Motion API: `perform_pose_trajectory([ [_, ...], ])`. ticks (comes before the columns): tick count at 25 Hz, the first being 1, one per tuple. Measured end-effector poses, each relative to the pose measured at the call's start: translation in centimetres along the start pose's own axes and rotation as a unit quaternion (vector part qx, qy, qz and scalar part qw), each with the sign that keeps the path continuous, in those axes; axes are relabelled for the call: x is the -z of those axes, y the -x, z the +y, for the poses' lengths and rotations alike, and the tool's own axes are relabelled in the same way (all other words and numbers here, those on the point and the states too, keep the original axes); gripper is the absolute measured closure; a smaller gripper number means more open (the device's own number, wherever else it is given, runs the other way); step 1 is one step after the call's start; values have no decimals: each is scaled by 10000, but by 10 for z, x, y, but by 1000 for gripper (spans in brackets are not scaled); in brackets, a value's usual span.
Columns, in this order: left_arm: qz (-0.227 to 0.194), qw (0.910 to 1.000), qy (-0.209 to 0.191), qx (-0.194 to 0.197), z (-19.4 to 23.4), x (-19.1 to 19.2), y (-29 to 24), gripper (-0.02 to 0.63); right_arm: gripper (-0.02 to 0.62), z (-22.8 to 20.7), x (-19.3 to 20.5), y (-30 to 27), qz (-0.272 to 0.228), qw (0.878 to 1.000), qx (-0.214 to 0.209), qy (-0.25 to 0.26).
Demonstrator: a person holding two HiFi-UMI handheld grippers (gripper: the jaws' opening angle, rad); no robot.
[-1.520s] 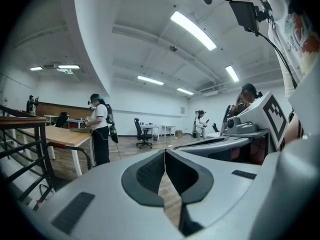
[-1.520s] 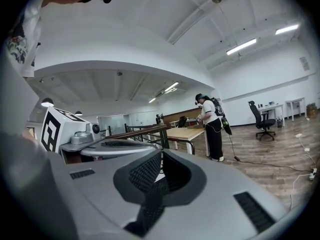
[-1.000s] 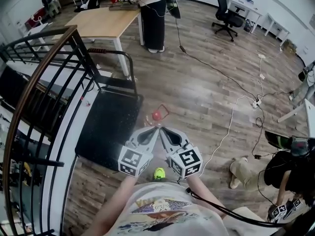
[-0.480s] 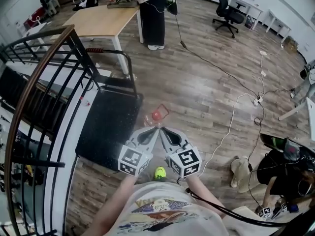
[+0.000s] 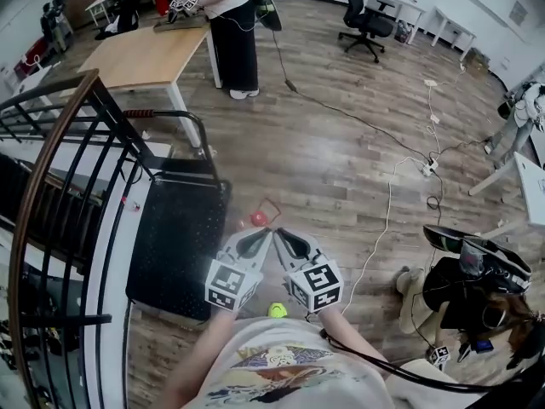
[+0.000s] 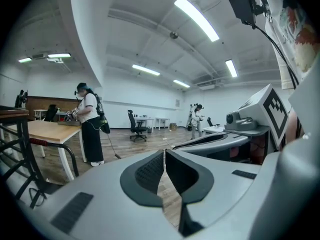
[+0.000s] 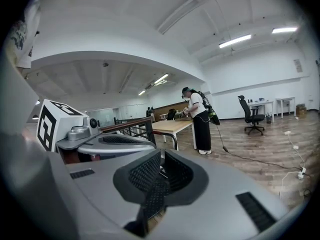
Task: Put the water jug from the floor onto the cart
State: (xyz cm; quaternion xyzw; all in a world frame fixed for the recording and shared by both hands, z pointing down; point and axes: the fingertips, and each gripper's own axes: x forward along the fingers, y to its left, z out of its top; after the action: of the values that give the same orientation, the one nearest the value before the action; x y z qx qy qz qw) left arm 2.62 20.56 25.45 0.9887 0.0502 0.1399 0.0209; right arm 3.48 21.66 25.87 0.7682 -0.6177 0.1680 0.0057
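In the head view a clear water jug [image 5: 258,219] with a red cap and a red handle stands on the wood floor, by the right edge of the black flat cart [image 5: 174,228]. My left gripper [image 5: 265,233] and right gripper [image 5: 280,233] are held side by side, tips nearly meeting, just short of the jug on my side. Both are shut with nothing between the jaws, as the left gripper view [image 6: 164,160] and the right gripper view [image 7: 161,170] also show. The jug is in neither gripper view.
A dark metal railing [image 5: 60,152] curves along the left, next to the cart's push handle [image 5: 183,116]. A wooden table [image 5: 140,54] and a standing person [image 5: 232,32] are at the back. Cables [image 5: 383,220] cross the floor at right, near a crouching person [image 5: 468,292].
Both grippers have moved forward and a little down together, so their tips are closer to the jug. The head view has shifted with them. The jaws stay shut.
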Motion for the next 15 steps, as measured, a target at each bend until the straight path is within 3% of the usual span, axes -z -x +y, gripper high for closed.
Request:
perform_pose_trajectory([
  [15, 141, 9973, -321, 639, 84, -33, -45, 592, 572, -35, -45, -83, -90, 9975, 653, -238],
])
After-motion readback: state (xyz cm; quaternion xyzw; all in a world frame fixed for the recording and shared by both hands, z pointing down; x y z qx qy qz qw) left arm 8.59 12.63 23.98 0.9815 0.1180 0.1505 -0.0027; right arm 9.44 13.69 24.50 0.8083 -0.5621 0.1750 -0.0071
